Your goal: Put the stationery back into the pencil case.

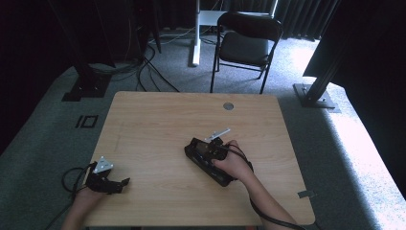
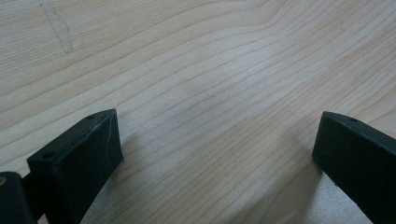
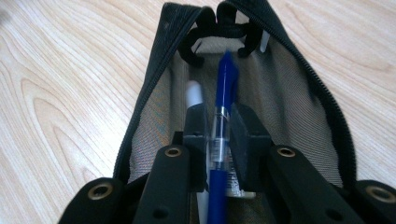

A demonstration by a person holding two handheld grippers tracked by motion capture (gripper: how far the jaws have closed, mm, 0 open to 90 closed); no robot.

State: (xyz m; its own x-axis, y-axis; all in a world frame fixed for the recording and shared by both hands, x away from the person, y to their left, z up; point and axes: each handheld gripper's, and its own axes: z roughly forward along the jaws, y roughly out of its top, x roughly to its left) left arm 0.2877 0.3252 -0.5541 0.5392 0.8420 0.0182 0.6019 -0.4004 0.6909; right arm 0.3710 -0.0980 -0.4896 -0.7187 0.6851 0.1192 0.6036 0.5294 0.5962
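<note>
We held the blue plastic pen (image 3: 219, 140) clamped in our right tongs (image 3: 218, 135) inside the open black zippered pencil case (image 3: 299, 88), mid-table toward the right edge; releasing seemed next. Left tongs (image 2: 215, 154) gaped, empty.

Lab or studio: my wooden table (image 1: 158, 120) on grey carpet (image 1: 43, 143), black curtains (image 1: 306, 19), floor cables (image 1: 148, 67), folding chair (image 1: 246, 40).

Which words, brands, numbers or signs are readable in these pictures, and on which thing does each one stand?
None can be read.
Blue pen: no print visible on its barrel, held between the right gripper jaws.
Black pouch: no label or brand in sight.
Table: plain wood grain, no marks that read as text.
Left gripper: its jaws carry no lettering.
</note>
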